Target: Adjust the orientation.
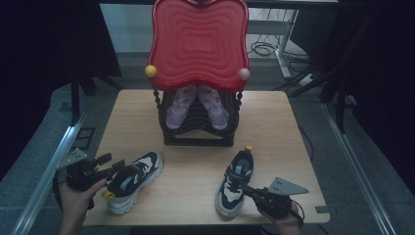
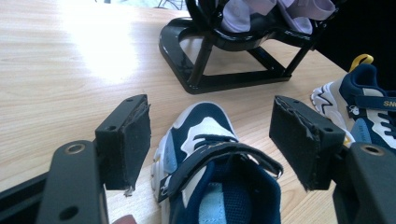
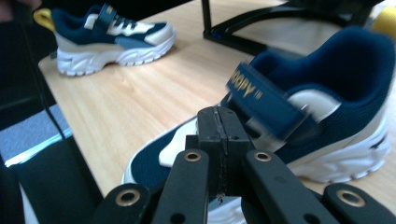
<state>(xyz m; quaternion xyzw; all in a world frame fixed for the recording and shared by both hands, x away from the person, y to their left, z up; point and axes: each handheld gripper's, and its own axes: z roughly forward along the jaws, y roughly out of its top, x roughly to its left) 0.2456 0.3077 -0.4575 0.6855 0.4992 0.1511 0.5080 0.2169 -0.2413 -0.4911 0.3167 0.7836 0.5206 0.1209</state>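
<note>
Dark curtains ring a pale wooden bench, with grey floor all around it. Over on the left, the left gripper sits at the heel of the left sneaker, fingers spread wide on either side of the shoe's opening and not touching it. That sneaker is navy and cream with a chunky white sole, a strap over the tongue and a yellow heel tab, lying at an angle close to the bench's front left edge.

Centre back now: a black rack holds a pair of lilac shoes under a red wavy-edged tray tipped up on end. Open wood lies between the rack and the two sneakers, and between the sneakers themselves.

Moving right, the right sneaker matches the first, toe toward the front edge, yellow loop at its heel. Its strap carries yellow letters, partly blurred, reading something like "oopy" in the right gripper view. The right gripper is just beside that shoe's side, fingers pressed together on nothing, near the front right corner.
</note>
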